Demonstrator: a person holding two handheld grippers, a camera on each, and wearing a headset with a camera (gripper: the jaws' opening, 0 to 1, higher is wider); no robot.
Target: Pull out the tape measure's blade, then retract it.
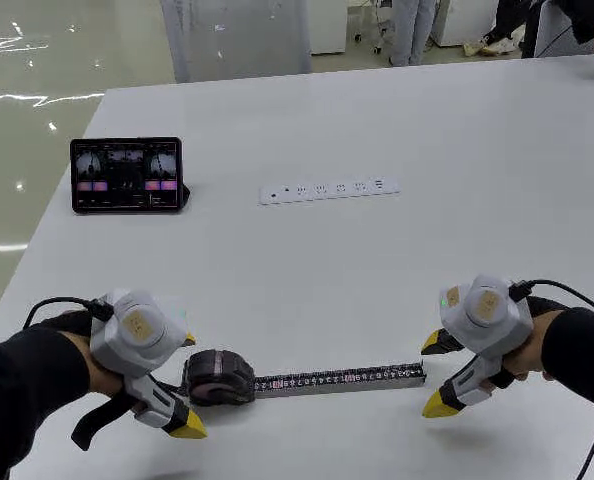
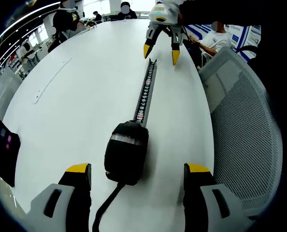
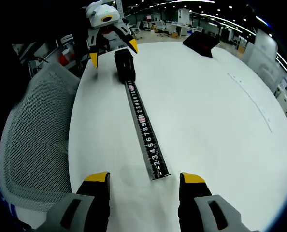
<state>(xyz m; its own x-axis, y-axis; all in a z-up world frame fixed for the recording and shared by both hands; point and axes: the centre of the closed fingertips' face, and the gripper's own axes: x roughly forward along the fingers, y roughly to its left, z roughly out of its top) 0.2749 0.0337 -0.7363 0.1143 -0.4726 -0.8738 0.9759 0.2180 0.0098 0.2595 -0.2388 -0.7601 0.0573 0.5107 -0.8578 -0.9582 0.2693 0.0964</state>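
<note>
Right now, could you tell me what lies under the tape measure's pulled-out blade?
The blade lies flat on the white table; the strip of tabletop directly beneath it is covered.

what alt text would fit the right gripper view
A blade lies pulled out across a white table, its tip between the jaws of the open right gripper. At the far end, the open left gripper straddles the black case.

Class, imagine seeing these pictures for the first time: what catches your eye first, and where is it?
A black tape measure lies at the front of the white table, its blade drawn out to the right. The open left claw flanks its case; the open right claw sits at the blade's tip.
</note>
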